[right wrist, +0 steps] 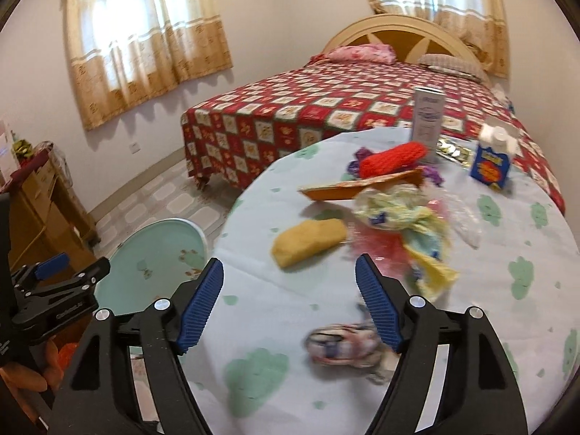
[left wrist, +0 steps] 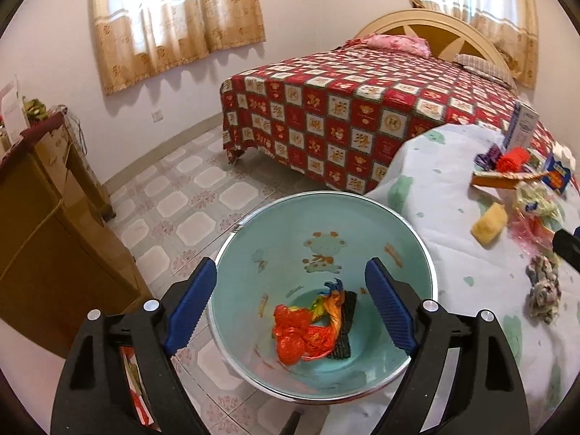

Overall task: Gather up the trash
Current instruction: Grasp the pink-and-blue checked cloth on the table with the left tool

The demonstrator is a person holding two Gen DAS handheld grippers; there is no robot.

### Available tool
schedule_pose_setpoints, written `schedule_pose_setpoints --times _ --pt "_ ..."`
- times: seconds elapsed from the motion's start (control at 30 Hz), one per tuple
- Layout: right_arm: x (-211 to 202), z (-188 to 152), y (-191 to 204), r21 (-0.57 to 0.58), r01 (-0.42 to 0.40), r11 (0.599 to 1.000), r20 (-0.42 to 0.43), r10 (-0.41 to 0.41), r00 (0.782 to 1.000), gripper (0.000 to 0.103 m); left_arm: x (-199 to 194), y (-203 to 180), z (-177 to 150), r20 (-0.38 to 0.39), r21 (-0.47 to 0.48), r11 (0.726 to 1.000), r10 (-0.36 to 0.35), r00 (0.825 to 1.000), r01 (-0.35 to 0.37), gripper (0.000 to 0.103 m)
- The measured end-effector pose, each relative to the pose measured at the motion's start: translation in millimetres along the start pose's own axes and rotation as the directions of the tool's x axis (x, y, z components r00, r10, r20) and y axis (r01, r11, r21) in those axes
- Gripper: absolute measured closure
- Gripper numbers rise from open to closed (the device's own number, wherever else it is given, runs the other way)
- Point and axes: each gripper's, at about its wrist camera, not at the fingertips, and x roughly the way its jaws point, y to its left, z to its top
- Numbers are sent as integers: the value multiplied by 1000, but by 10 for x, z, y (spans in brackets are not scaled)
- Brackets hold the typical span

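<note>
Two grippers are in view, each with ribbed blue pads on black plastic arms. The left gripper point(left wrist: 290, 308) hangs over a round pale-green bin point(left wrist: 253, 253) with a glossy inner wall, a printed cartoon figure and a bright metallic rim; its jaws stand wide apart with nothing between the pads. At the bin's bottom lie a crumpled orange plastic bag point(left wrist: 301, 333) and a dark ribbed piece point(left wrist: 344, 322), touching each other.

The right gripper point(right wrist: 290, 308) is over a round table covered by a pale cloth point(right wrist: 272, 326) with green cloud shapes — jaws likewise spread, pads gripping nothing. Just beyond its right pad lies a blurred, wadded striped wrapper point(right wrist: 337, 344). Farther on rest a soft yellow sponge-like lump point(right wrist: 308, 241), crinkled yellowish film point(right wrist: 398, 206), pink cellophane point(right wrist: 377, 246), a flat orange card box point(right wrist: 359, 186), a red knitted roll point(right wrist: 395, 159), a tall white carton point(right wrist: 427, 123) and a blue carton point(right wrist: 489, 166). The bin stands on the tiled floor point(left wrist: 181, 210) just beside the table.
</note>
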Motion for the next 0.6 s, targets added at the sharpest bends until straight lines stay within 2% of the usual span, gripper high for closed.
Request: schedule_pose_setpoints --times 0.2,0.43,0.6 --pt "-143 -80 -359 61 87 994 45 -90 995 27 -28 -188 -56 -18 20 999 -45 999 45 19" --pt "-244 -142 -835 127 174 977 21 -178 984 27 -96 -445 -73 -13 30 992 -125 992 125 19" --pt "-315 -216 -1107 145 226 963 10 -230 973 28 -162 -749 -62 -13 62 978 -196 980 197 19"
